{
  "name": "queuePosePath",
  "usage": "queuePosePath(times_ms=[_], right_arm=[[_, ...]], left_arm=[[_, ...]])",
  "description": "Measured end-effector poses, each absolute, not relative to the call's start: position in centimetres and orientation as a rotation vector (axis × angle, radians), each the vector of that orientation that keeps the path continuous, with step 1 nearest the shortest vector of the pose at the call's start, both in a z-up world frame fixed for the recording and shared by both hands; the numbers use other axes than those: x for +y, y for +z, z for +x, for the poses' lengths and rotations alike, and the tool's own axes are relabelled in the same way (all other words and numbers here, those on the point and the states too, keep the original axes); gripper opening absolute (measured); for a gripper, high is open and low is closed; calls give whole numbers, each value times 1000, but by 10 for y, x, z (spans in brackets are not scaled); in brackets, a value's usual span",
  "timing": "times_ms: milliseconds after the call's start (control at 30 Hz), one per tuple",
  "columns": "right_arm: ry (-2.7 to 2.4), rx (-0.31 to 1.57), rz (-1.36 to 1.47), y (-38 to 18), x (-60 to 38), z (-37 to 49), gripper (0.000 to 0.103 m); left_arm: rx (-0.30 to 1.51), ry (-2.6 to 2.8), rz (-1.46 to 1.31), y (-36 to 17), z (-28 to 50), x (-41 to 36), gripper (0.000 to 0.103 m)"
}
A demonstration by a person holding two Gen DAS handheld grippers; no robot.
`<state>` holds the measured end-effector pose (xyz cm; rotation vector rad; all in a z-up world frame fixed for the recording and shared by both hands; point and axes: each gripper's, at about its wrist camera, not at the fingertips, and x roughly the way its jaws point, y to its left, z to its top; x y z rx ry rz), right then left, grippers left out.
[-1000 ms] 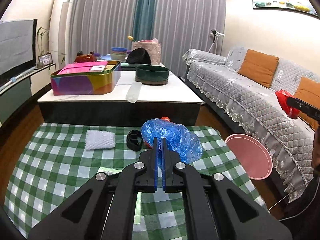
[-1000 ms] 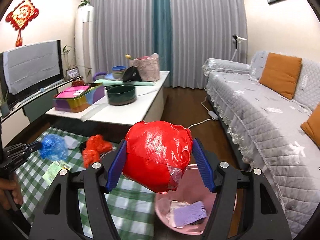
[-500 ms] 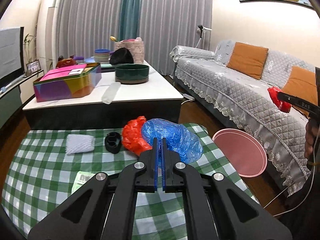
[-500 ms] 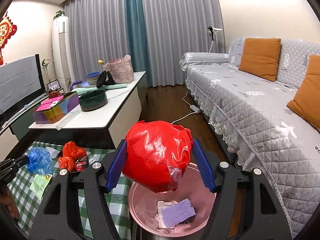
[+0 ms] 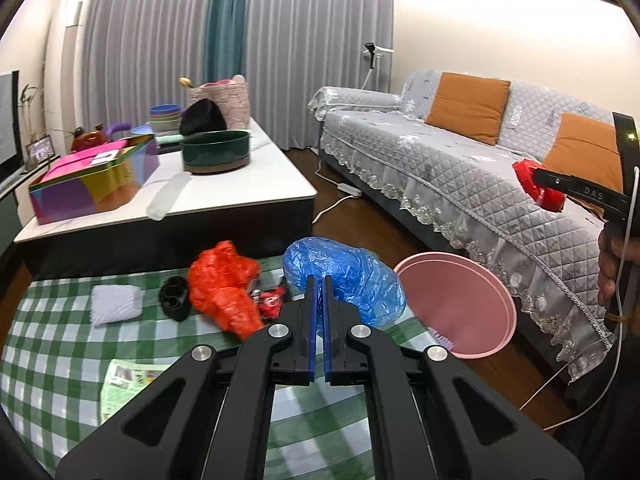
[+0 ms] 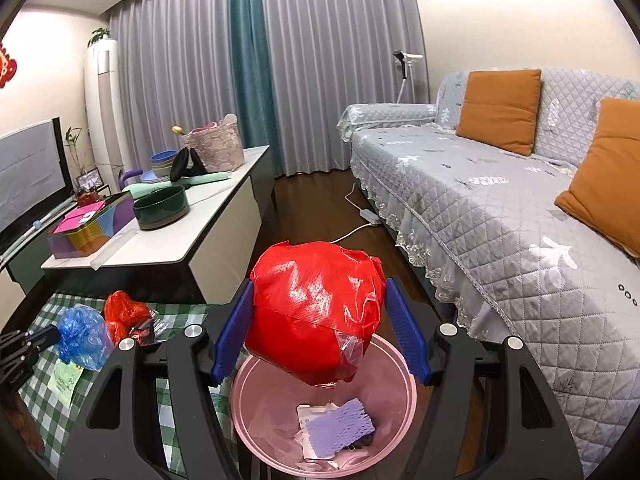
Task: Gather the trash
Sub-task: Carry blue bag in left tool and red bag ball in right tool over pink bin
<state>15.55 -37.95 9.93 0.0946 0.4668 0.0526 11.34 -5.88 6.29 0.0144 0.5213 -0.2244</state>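
Note:
My right gripper [image 6: 320,332] is shut on a red plastic bag [image 6: 316,312] and holds it right above the pink bin [image 6: 400,420], which contains paper and a purple foam net [image 6: 340,426]. My left gripper [image 5: 319,300] is shut on a blue plastic bag [image 5: 352,276] over the green checked cloth [image 5: 48,360]. An orange-red bag [image 5: 224,284], a small red wrapper [image 5: 270,300], a black object [image 5: 174,296], a white foam net [image 5: 116,304] and a printed paper [image 5: 124,380] lie on the cloth. The pink bin also shows in the left wrist view [image 5: 460,300], beside the cloth.
A white low table [image 5: 240,196] behind the cloth carries a colourful tin [image 5: 92,184], a dark green bowl [image 5: 216,156] and other dishes. A grey sofa [image 6: 500,208] with orange cushions runs along the right. A power strip and cable [image 6: 360,220] lie on the wooden floor.
The right gripper carried the red bag from beside the cloth to directly above the pink bin. The left gripper, still holding the blue bag, shifted right toward the bin.

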Motion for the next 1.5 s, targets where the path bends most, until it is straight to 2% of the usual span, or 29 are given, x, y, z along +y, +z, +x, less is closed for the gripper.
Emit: queuePosePath(times_ms=[933, 1500], right_arm=[[-46, 508, 80, 82, -398, 186, 66], [-83, 520, 62, 78, -404, 195, 66]], left_arm=[[559, -380, 65, 42, 174, -170, 2], [607, -426, 91, 20, 198, -206, 2]])
